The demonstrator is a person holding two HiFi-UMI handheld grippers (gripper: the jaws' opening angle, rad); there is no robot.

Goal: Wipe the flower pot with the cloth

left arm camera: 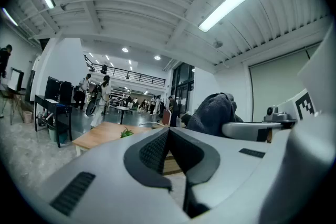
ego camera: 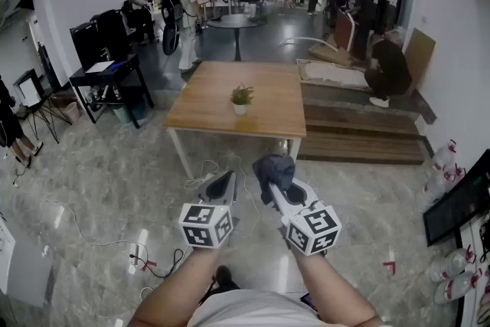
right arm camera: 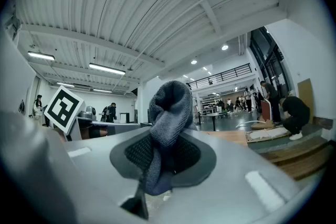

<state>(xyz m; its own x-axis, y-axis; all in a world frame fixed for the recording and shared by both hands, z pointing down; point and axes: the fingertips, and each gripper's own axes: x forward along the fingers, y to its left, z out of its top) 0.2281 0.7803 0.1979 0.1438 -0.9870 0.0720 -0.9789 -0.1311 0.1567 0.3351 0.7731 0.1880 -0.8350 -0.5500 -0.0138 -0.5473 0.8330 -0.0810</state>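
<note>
Room: open hall, marble floor [ego camera: 92, 180], people [ego camera: 181, 4] at far end | Surface: wooden tabletop [ego camera: 207, 99] well ahead, flower pot [ego camera: 240, 109] near its middle | left gripper [left arm camera: 168, 136]: fingers pressed together, empty | right gripper [right arm camera: 167, 160]: fingers pinching grey cloth [right arm camera: 169, 113] | Unclear: pot small, detail unreadable

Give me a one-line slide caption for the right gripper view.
Right gripper clamping a bunched grey cloth between its jaws.
</note>
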